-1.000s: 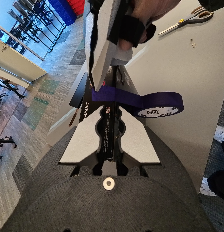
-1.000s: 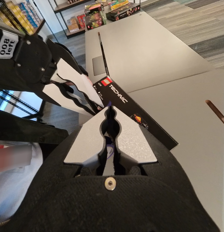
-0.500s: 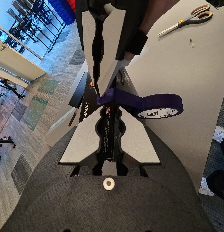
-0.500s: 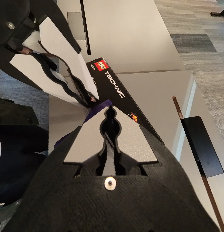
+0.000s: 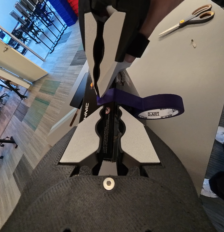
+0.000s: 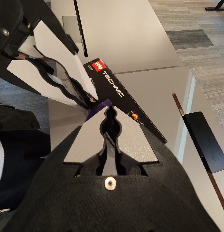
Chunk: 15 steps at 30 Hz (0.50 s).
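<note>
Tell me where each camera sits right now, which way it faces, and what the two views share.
Left wrist view: sits on the left tongs, looking along the flat black cardboard box clamped edge-on between them, towards the grey table with the roll of purple tape; a fingertip behind the right tongs shows.
Right wrist view: sits on the right tongs, closed, looking down at the box's printed face; dark clothing shows at left.
Shared: box, purple tape strip, table, both tongs.

black box (image 6: 116,87): printed lettering, red logo | purple tape roll (image 5: 159,113): printed core
</note>
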### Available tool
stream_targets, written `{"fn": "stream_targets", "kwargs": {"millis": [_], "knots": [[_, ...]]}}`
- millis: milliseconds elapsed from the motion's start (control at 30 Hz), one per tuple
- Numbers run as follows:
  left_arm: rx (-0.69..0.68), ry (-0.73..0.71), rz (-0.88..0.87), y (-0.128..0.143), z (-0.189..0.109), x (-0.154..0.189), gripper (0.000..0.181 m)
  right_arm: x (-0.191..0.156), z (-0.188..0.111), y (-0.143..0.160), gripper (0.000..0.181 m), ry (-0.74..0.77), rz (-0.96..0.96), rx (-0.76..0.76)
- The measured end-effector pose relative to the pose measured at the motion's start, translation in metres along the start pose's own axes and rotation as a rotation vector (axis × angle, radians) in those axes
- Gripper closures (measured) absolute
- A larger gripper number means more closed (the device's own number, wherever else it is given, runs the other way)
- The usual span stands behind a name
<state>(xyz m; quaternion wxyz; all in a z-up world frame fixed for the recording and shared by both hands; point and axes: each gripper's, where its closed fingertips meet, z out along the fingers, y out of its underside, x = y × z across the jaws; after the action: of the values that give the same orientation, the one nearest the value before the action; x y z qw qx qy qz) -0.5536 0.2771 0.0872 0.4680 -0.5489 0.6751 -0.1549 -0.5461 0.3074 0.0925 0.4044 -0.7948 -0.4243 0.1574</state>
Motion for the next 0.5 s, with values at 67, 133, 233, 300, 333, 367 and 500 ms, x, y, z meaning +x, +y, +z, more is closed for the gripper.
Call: {"fn": "stream_targets", "kwargs": {"millis": [67, 133, 233, 300, 333, 367, 500], "knots": [[0.002, -0.008, 0.010, -0.0003, -0.0001, 0.0004, 0.165, 0.0003, -0.0005, 0.0002, 0.180, -0.010, 0.025, 0.001], [0.003, -0.012, 0.014, -0.0003, 0.0000, 0.0002, 0.165, 0.0006, -0.0002, 0.0002, 0.180, -0.007, 0.027, -0.003], [0.005, -0.008, 0.017, -0.0004, 0.0001, 0.0001, 0.165, 0.0011, -0.0002, 0.0002, 0.179, -0.016, 0.068, -0.006], [0.005, -0.003, 0.010, -0.0004, 0.0000, 0.0000, 0.165, 0.0011, 0.0000, 0.0002, 0.179, -0.024, 0.084, -0.010], [0.004, -0.002, 0.009, -0.0005, 0.0001, 0.0000, 0.166, 0.0012, -0.0001, 0.0001, 0.179, -0.025, 0.084, -0.010], [0.004, -0.001, 0.008, -0.0005, 0.0001, -0.0002, 0.165, 0.0013, -0.0001, 0.0002, 0.179, -0.024, 0.080, -0.011], [0.004, 0.001, 0.007, -0.0007, 0.0001, 0.0000, 0.165, 0.0009, 0.0000, 0.0001, 0.177, -0.021, 0.055, -0.014]]}}
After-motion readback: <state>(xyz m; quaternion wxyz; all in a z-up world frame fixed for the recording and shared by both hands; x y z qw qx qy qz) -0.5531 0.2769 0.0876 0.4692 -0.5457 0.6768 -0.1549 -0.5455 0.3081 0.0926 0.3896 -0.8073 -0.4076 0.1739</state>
